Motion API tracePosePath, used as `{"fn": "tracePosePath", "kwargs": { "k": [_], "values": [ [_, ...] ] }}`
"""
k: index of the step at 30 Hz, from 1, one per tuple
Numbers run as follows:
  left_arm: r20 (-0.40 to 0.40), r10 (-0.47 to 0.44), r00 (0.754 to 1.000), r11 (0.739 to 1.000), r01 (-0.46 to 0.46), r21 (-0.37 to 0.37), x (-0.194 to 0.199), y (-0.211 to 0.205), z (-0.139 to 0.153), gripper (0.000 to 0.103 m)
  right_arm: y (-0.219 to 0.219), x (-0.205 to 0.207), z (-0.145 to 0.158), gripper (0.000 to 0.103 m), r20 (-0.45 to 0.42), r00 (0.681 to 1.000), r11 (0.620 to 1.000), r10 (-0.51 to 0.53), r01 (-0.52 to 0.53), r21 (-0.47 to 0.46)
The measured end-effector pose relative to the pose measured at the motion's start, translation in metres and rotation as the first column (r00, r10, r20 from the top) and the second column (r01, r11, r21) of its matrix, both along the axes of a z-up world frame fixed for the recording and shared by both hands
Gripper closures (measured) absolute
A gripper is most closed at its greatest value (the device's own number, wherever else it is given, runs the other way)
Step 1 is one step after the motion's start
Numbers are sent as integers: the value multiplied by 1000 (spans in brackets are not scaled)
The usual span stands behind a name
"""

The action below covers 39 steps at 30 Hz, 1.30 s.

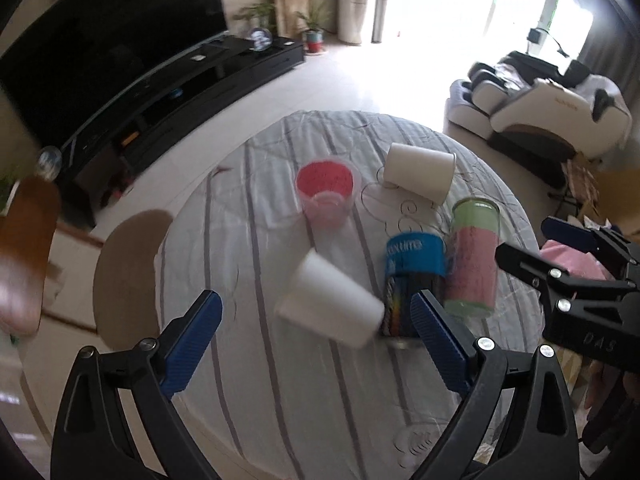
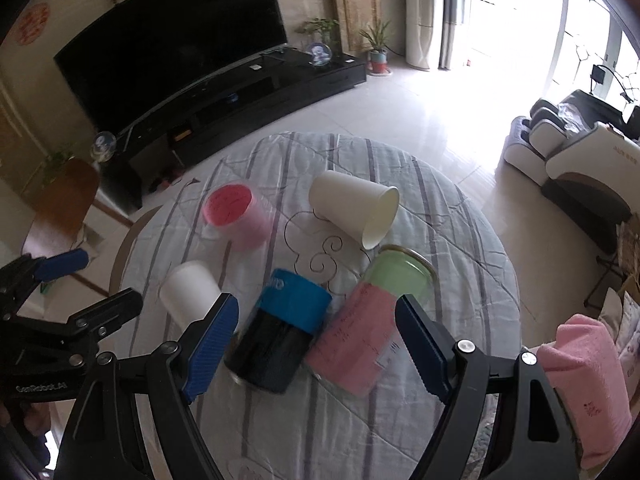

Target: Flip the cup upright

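Several cups stand upside down or lie on a round table under a striped cloth [image 1: 280, 380] [image 2: 460, 280]. A white paper cup [image 1: 418, 172] [image 2: 356, 206] lies on its side at the far side. A second white cup [image 1: 330, 302] [image 2: 190, 292] is upside down, close in front of my open left gripper [image 1: 316, 332]. A pink cup [image 1: 328, 196] [image 2: 236, 216], a blue-and-black cup [image 1: 414, 280] [image 2: 280, 332] and a green-and-pink glass [image 1: 474, 256] [image 2: 368, 328] are upside down. My right gripper [image 2: 316, 340] is open, above the blue cup and the glass.
A black TV stand [image 2: 240, 96] with a large TV is beyond the table. A massage chair [image 1: 540, 104] [image 2: 580, 152] stands at the right. A brown chair [image 1: 128, 272] is at the table's left edge. A pink towel [image 2: 588, 384] lies at the right.
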<state>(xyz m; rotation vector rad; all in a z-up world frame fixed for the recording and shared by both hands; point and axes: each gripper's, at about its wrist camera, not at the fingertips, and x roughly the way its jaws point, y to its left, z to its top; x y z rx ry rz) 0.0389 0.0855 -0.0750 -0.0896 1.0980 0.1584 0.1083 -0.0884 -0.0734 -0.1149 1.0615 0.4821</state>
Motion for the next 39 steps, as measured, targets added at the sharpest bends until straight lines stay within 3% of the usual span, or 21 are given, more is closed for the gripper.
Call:
{"fn": "tracePosePath", "kwargs": {
  "k": [9, 23, 39],
  "values": [
    [34, 73, 997, 997, -73, 9, -45, -31, 18, 6, -24, -27, 14, 21, 33, 997, 998, 64, -64, 15],
    [76, 3, 997, 1000, -5, 20, -72, -42, 34, 5, -43, -59, 23, 21, 46, 999, 1000, 9, -9, 4],
    [111, -78, 991, 997, 75, 36, -91, -37, 43, 4, -33, -88, 28, 21, 53, 997, 998, -62, 62, -9]
  ]
}}
